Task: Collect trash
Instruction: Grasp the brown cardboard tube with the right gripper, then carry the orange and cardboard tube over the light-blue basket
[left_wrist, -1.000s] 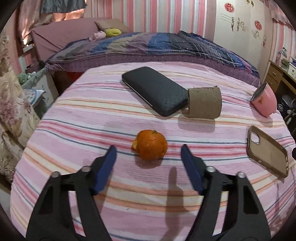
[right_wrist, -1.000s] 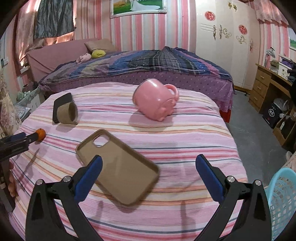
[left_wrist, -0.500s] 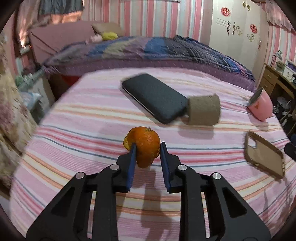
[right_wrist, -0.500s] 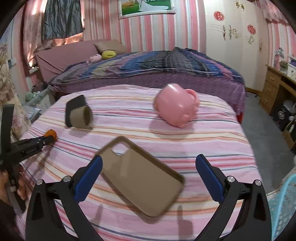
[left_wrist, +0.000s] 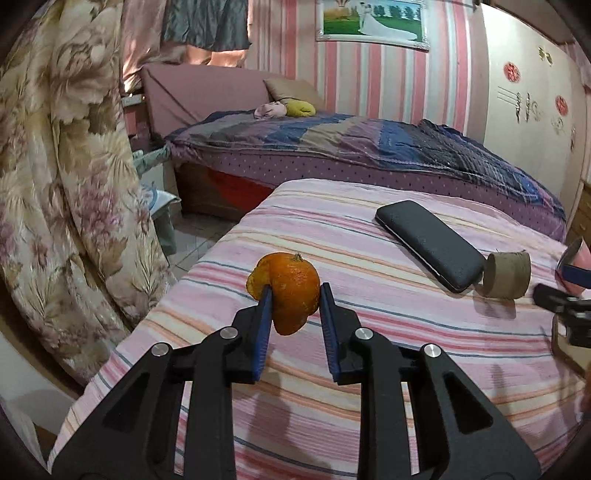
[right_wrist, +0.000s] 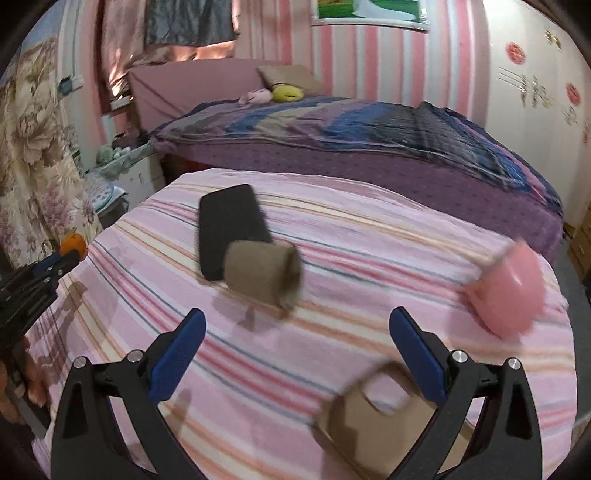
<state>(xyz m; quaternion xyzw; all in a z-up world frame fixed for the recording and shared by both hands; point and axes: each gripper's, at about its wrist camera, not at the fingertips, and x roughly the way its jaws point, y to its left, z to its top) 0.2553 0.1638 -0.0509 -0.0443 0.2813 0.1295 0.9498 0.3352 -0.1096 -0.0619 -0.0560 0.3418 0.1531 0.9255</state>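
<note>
Left gripper (left_wrist: 294, 301) clamped on the orange peel (left_wrist: 290, 291), holding it clear above the striped bed (left_wrist: 332, 406) near its left edge. Right gripper (right_wrist: 295, 332) jaws wide apart, holding nothing; cardboard roll (right_wrist: 262, 271) lies mid-bed, touching the black case (right_wrist: 231, 221)

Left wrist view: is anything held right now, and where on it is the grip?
Yes. The left gripper is shut on the orange peel, clamped across its two sides. The right gripper is open and holds nothing.

black phone (left_wrist: 430, 244), pink mug (right_wrist: 508, 290), phone case (right_wrist: 373, 424)
</note>
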